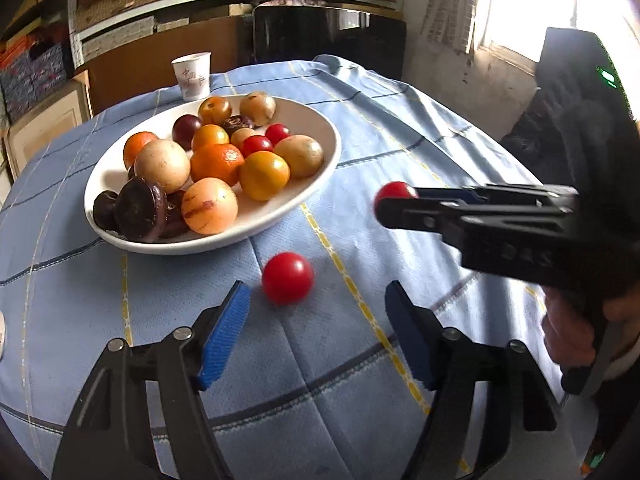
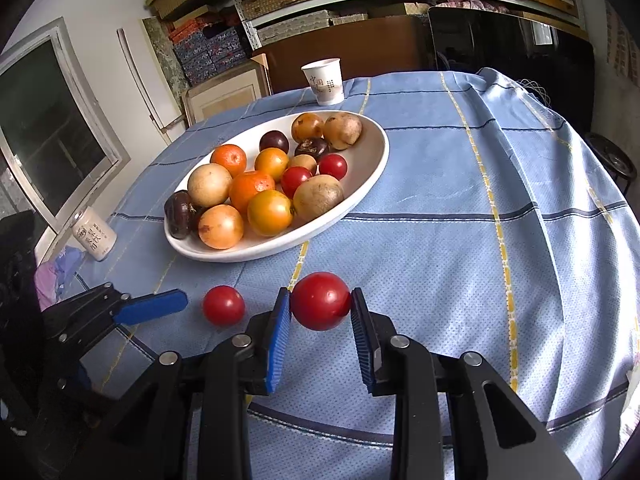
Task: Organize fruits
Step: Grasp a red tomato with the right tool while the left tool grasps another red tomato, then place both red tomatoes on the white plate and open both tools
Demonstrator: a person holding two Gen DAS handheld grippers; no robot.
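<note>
A white oval bowl (image 1: 334, 148) (image 2: 382, 148) holds several orange, yellow, tan, dark purple and red fruits. It stands on a blue checked tablecloth (image 1: 360, 380). A loose red tomato (image 1: 287, 278) (image 2: 223, 305) lies on the cloth in front of the bowl. My left gripper (image 1: 317, 288) is open, and the tomato sits just ahead of its blue fingertips, untouched. One blue left finger (image 2: 152, 307) shows in the right wrist view. My right gripper (image 2: 320, 296) is shut on a second red tomato (image 2: 320, 301) (image 1: 394, 191), lifted slightly off the cloth to the right of the loose one.
A white paper cup (image 1: 192, 76) (image 2: 325, 80) stands behind the bowl. A small white jar (image 2: 94, 238) sits at the table's left edge. A person's hand (image 1: 568, 332) holds the right gripper. Shelves, boxes and a dark chair stand beyond the table.
</note>
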